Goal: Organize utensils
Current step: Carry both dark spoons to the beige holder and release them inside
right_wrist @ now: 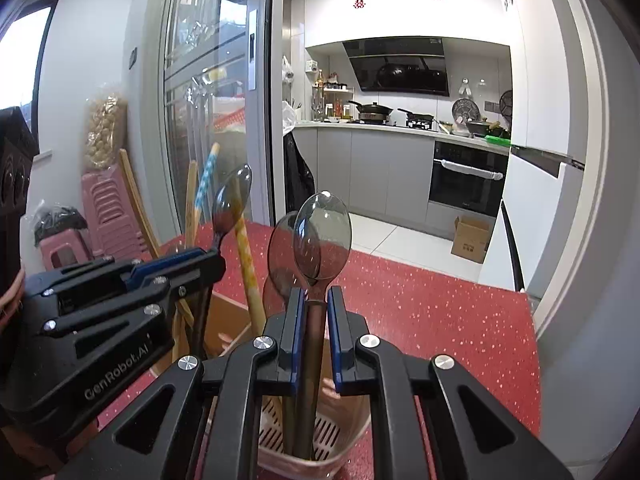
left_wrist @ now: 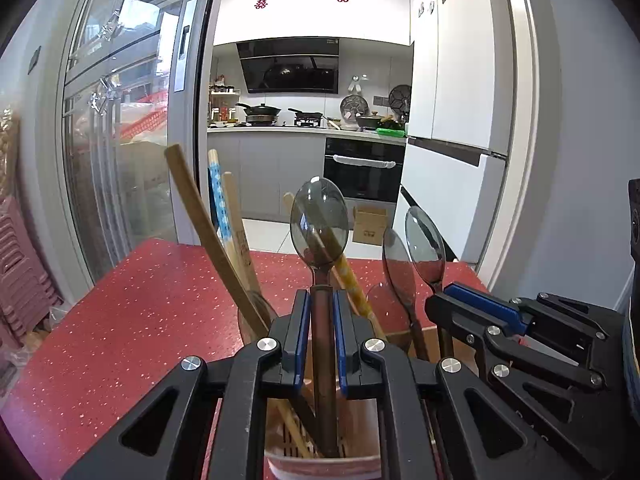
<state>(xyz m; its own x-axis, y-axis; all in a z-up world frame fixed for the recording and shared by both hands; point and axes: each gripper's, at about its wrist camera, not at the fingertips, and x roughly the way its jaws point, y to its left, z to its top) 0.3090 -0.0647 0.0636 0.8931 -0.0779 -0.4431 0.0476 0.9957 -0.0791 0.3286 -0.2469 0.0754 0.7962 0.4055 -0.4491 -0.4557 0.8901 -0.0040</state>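
Two smoky translucent spoons stand bowl-up in a pink holder (left_wrist: 320, 465) with a slotted floor, on a red table (left_wrist: 132, 320). The left gripper (left_wrist: 321, 320) pinches the left spoon (left_wrist: 319, 220) by its handle; the right gripper (right_wrist: 313, 320) likewise clamps the right spoon (right_wrist: 322, 236). Each handle tip appears to reach the holder floor, though contact cannot be confirmed. Beside them, chopsticks (left_wrist: 220, 196), a wooden stick (left_wrist: 208, 232) and further spoons (left_wrist: 396, 264) already lean upright, some apparently in a brown box (right_wrist: 230, 320) behind. Judged progress: most utensils stowed; what remains is releasing these two spoons.
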